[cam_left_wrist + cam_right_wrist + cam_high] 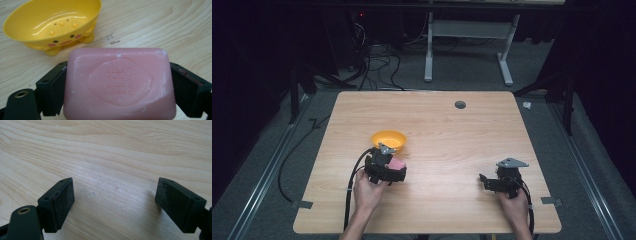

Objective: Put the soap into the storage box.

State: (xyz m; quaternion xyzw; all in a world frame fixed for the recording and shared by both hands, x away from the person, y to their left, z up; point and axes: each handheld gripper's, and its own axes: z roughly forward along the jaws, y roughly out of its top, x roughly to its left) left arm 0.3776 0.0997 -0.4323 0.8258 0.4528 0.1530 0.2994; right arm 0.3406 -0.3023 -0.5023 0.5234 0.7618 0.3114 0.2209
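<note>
Sitting clamped between the left gripper (117,85) jaws: pink soap (120,85) (probably lifted).

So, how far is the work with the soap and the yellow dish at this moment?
Done: the left tool has gripped the pink soap bar, its jaws pressing on both short sides. In hand: the soap is held just short of the yellow soap dish, which is empty. Left: carry the bar over the rim, set it inside and let go. The right tool is open above bare table.
</note>
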